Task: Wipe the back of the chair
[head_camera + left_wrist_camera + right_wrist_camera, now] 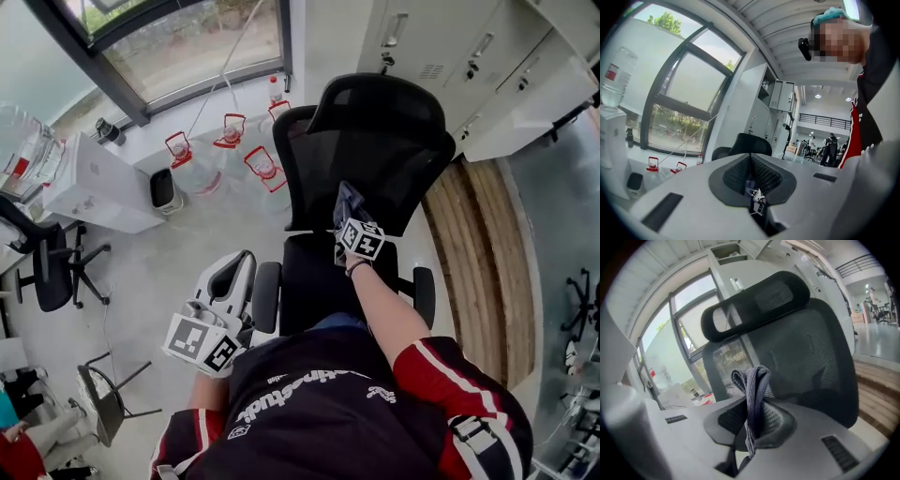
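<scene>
Right gripper [751, 414] clamped on folded grey ribbed cloth [753, 394] close to black mesh chair back [811, 362]; best press cloth flat, sweep evenly. Left gripper [751, 161] jaws together, empty, low.

Your left gripper [750, 159] has its jaws pressed together, with nothing held between them. Just past their tips stands the black chair [749, 143], its headrest rising above the jaws. A big window [679, 93] fills the far left, with red-handled water jugs [651, 165] below it and an upturned water bottle [614, 75] at the left edge. Grey lockers [780, 96] stand beyond the chair.
</scene>
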`<state>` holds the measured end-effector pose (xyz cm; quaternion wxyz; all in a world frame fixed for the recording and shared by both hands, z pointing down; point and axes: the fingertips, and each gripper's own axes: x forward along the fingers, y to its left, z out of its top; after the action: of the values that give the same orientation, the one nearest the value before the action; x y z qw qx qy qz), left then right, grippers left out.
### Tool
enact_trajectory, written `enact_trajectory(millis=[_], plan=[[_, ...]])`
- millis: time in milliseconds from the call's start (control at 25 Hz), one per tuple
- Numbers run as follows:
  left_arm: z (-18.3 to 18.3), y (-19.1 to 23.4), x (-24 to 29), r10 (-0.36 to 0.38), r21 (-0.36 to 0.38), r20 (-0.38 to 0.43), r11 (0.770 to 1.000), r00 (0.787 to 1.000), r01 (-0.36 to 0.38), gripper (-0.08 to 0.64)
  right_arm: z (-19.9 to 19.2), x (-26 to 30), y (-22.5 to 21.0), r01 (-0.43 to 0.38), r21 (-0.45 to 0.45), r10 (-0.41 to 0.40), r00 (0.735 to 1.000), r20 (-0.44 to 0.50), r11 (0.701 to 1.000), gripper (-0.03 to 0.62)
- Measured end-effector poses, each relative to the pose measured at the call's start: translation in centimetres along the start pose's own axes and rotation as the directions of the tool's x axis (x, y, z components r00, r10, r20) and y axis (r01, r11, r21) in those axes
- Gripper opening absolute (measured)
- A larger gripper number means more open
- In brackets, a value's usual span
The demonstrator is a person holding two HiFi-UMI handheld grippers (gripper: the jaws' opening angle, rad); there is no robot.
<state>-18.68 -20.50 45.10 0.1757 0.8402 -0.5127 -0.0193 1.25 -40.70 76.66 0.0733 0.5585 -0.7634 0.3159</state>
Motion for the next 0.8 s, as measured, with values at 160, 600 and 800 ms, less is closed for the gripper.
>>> enact_trajectory(millis=[160,600,800], plan=[[-0.8,1.3,-1.5,0.052,-0.005,-0.023,0.999,0.998,-0.052,0.026,-5.7,2.3,6.3,-0.124,-0.006,0.122,0.987,-0.106,0.992,0.055],[-3.2,3.0,-2.8,0.127,-0.009,-0.108,0.992,0.986,-0.129,0.025,-14.0,7.6,10.3,-0.262,-0.005,0.249,0.924,-0.288,0.965,0.055],[-3.6,3.1,-2.6,0.138,0.003,-0.132,0.990,0.982,-0.139,0.026,-13.4,9.6,7.6,-0.232,-0.055,0.204,0.928,-0.310,0.971,0.055]])
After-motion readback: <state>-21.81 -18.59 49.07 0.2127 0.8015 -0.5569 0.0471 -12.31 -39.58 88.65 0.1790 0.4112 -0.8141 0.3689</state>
